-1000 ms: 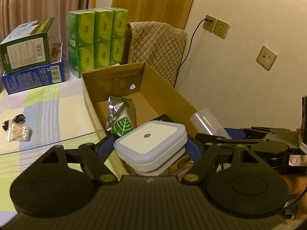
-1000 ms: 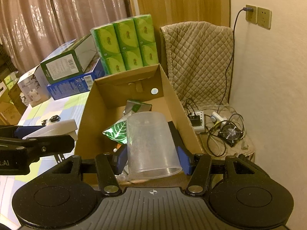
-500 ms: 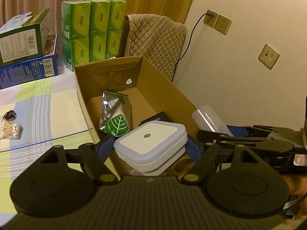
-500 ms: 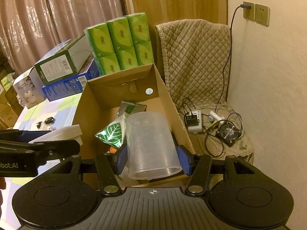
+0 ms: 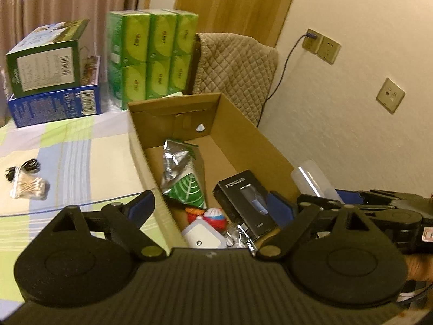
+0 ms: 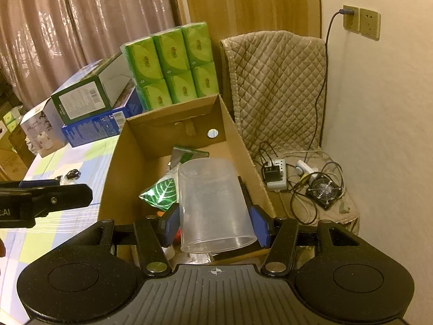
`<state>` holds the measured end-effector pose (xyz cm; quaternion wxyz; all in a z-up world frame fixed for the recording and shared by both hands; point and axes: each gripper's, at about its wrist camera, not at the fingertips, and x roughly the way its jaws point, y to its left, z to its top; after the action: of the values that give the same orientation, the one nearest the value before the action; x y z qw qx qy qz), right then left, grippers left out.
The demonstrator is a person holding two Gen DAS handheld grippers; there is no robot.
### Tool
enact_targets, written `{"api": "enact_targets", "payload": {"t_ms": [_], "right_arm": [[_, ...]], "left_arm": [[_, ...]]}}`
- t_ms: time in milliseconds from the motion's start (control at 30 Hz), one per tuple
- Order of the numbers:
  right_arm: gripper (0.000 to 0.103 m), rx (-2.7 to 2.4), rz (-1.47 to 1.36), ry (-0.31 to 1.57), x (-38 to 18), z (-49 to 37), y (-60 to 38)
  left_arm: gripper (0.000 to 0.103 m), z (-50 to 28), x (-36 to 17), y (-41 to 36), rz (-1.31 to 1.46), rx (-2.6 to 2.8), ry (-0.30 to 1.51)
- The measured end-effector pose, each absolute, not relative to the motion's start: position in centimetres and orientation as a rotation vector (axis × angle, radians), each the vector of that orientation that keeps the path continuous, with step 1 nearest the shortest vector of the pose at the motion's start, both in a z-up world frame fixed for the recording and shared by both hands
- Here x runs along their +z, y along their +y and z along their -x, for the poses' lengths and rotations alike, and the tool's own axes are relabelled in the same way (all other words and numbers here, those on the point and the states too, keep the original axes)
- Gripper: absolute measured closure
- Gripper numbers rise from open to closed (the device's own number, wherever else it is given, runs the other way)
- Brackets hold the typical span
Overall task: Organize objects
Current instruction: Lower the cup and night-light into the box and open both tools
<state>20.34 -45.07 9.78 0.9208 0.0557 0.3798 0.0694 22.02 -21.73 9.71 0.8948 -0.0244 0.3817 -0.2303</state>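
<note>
An open cardboard box (image 5: 243, 124) (image 6: 121, 157) sits on the bed. My left gripper (image 5: 211, 208) is open and empty above its near end. The white square box (image 5: 203, 237) lies inside below it, beside a red and white toy (image 5: 213, 215), a black product box (image 5: 243, 200) and a silver-green leaf pouch (image 5: 184, 178) (image 6: 159, 192). My right gripper (image 6: 215, 223) is shut on a clear plastic cup (image 6: 213, 205), held upside down over the box's right side. The cup (image 5: 314, 178) also shows in the left wrist view.
Green tissue packs (image 5: 151, 57) (image 6: 173, 65) and stacked green and blue cartons (image 5: 51, 78) stand behind the box. Cotton swabs (image 5: 28, 188) and a black cable (image 5: 24, 168) lie on the checked bedsheet. A quilted chair (image 6: 276, 86) holds a power strip (image 6: 276, 173) and small fan (image 6: 324, 191).
My left gripper has opened and let go of the white square box, which now lies inside the cardboard box. The right gripper still holds the cup, shifted slightly.
</note>
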Motion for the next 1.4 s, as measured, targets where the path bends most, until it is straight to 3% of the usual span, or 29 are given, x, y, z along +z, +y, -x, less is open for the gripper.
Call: {"api": "enact_targets", "payload": {"t_ms": [667, 700, 767, 833, 1400], "right_arm": [[0.050, 0.204, -0.156, 0.769, 10.0, -21.5, -43.4], [0.050, 0.215, -0.181, 0.761, 9.9, -21.7, -43.5], [0.035, 0.210, -0.219, 0.736, 10.0, -21.7, -43.8], [0.031, 0.197, -0.231, 0.713, 10.2, -21.5, -44.1], [0.031, 0.163, -0.178, 0.782, 10.2, -18.2, -42.3]], "left_arm": [[0.015, -20.8, 8.7, -18.9, 0.095, -0.428, 0.812], [0.015, -20.8, 8.7, -18.8, 0.096, -0.426, 0.812], [0.015, -20.9, 8.7, -18.6, 0.101, -0.422, 0.811], [0.015, -20.8, 8.7, -18.3, 0.102, -0.416, 0.808], [0.012, -18.2, 9.3, -15.6, 0.113, -0.372, 0.795]]}}
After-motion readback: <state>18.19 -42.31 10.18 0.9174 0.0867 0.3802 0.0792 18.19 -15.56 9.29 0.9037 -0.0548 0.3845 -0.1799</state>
